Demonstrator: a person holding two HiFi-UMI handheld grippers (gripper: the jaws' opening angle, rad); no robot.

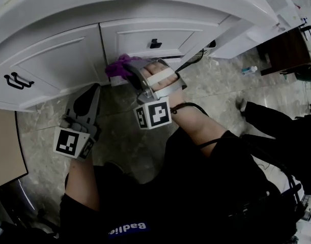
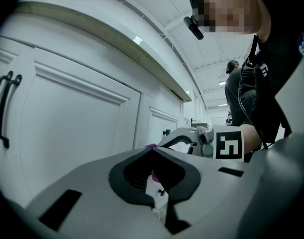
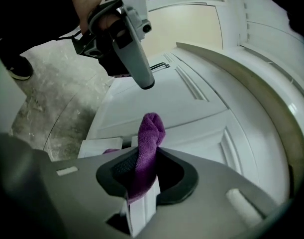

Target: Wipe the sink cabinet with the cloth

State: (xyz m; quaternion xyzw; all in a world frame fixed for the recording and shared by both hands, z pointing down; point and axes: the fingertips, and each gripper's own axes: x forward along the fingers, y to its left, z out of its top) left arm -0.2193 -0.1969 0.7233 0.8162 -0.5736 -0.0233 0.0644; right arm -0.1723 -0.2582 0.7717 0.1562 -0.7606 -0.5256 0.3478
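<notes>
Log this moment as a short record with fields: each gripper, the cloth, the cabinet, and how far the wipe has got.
Right gripper: shut on the purple cloth
Left gripper: shut, empty, pointing toward the cabinet
Cloth position: at the white cabinet's lower front edge, below the small black handle
Contact: cannot tell whether the cloth touches the cabinet
Wipe: cloth is at the cabinet front, low down

Right gripper [image 1: 129, 71], purple cloth [image 1: 116, 66] — against sink cabinet [image 1: 58, 60]
</notes>
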